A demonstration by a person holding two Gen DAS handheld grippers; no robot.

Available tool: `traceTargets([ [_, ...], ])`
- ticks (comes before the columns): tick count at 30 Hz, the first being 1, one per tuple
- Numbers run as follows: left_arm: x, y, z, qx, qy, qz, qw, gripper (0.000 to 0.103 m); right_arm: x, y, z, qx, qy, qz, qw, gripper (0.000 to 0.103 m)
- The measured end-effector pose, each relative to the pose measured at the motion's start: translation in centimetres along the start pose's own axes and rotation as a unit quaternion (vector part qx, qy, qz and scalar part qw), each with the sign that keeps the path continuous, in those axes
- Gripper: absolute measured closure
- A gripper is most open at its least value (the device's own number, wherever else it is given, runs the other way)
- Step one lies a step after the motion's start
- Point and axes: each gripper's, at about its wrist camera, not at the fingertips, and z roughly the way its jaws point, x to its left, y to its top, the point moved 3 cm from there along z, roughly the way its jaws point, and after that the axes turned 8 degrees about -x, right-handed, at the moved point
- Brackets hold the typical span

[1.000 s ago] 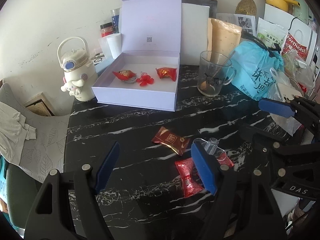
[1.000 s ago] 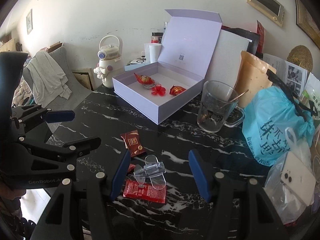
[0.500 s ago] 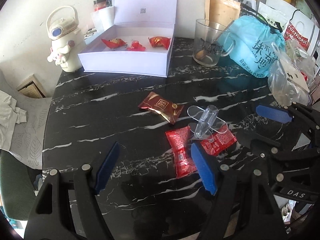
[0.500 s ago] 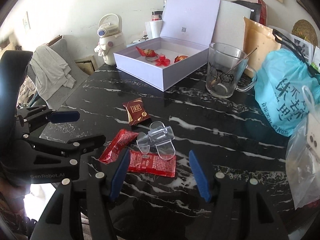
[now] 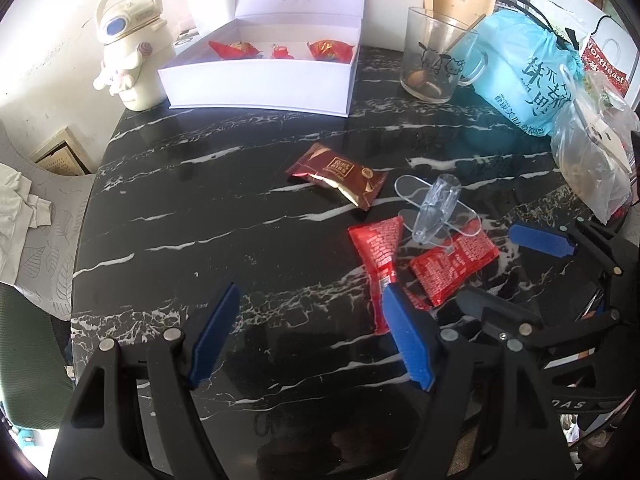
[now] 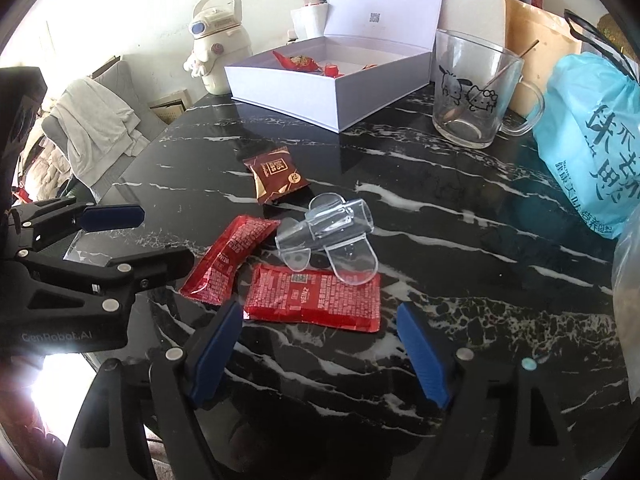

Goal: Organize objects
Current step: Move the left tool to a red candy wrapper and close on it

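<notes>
Nearest the front edge of the tabletop (image 6: 460, 216), the right claw (image 6: 320, 354) is seen with its jaws opening; nothing is held, and the flat red sachet (image 6: 312, 298) lies just beyond the blue pads, not between them. The left claw (image 5: 310, 338) is held wide apart and empty over bare stone, its right pad overlapping the tail of the long red sachet (image 5: 378, 256) in the picture; contact cannot be confirmed.

Both sachets are judged to be light, thin and limp, with slick foil faces. A grip across the short width, close to a sealed end, is recommended, since a flat pack lying on polished stone offers little edge to get under and may slide when pushed.

Resting partly on the flat sachet is the clear plastic clip (image 6: 326, 236). It is judged stiff, light, slippery and liable to crack under a hard squeeze; the central tube is the best place to be taken hold of. It should be lifted first, or the sachet beneath may drag it.

Further toward the middle of the tabletop lies the brown snack packet (image 6: 276, 174), puffed and soft, best gripped at a crimped end.

At the far edge the open white box (image 6: 332, 92) stands with red wrapped sweets already inside, and it is taken to be the destination. The glass mug (image 6: 472, 88) beside it is fragile and should be avoided.
</notes>
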Motion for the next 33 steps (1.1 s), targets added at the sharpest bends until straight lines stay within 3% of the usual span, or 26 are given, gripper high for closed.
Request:
traceTargets([
  [13,1.3,-0.2,1.3,0.01,-0.032,-0.019,0.9993,0.03,1.6,0.0,1.2,-0.019,-0.043,-0.03,0.998,0.02],
  [15,1.5,-0.1,1.3,0.011,-0.045,-0.024,0.9987,0.03,1.4,0.1,1.1,-0.023,-0.042,-0.031,0.998,0.029],
  [19,1.2,0.1,1.5,0.013,-0.056,-0.024,0.9981,0.03,1.4,0.1,0.9,-0.024,-0.038,-0.035,0.998,0.032],
  [21,0.9,0.3,1.6,0.014,-0.06,-0.021,0.9979,0.03,1.7,0.0,0.7,-0.026,-0.037,-0.047,0.998,0.04],
  [33,-1.1,0.7,2.8,0.032,-0.083,-0.008,0.996,0.03,-0.4,-0.5,-0.8,-0.035,-0.011,-0.013,0.999,0.044],
])
